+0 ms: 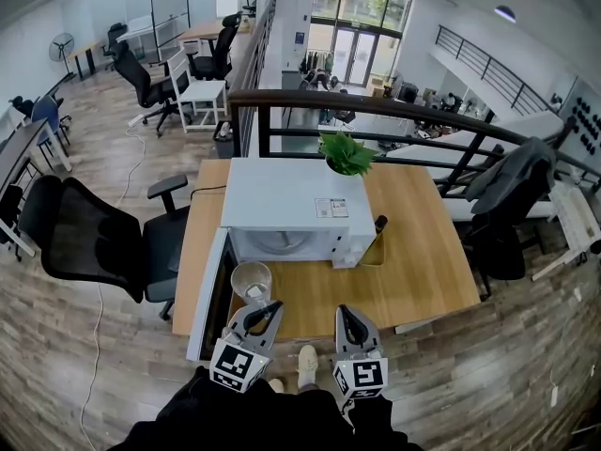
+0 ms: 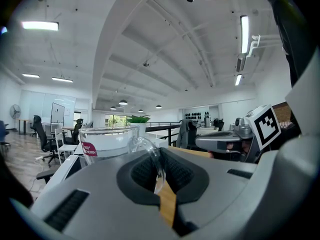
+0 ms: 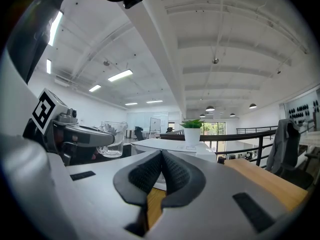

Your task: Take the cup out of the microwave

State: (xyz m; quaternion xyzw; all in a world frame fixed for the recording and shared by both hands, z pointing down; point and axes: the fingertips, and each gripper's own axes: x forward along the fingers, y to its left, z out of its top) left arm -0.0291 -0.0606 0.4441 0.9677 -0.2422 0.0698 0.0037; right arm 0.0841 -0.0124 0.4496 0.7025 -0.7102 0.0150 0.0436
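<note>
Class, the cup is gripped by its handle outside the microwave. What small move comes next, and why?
Probably lower the glass cup onto the bare table: the left gripper is shut on its handle, and it is clear of the microwave, beside the open door.

The cup (image 1: 252, 280) is clear glass with a small red label (image 2: 89, 149). The microwave (image 1: 286, 205) is white, the table (image 1: 418, 252) pale wood. The plant (image 1: 346, 151) is green, its pot (image 3: 192, 136) white. The left gripper (image 1: 272, 306) and right gripper (image 1: 346, 313) are grey, with black ribbed pads (image 3: 145, 172) and black-and-white square markers (image 1: 235, 363). The chair (image 1: 84, 238) at left is black.
</note>
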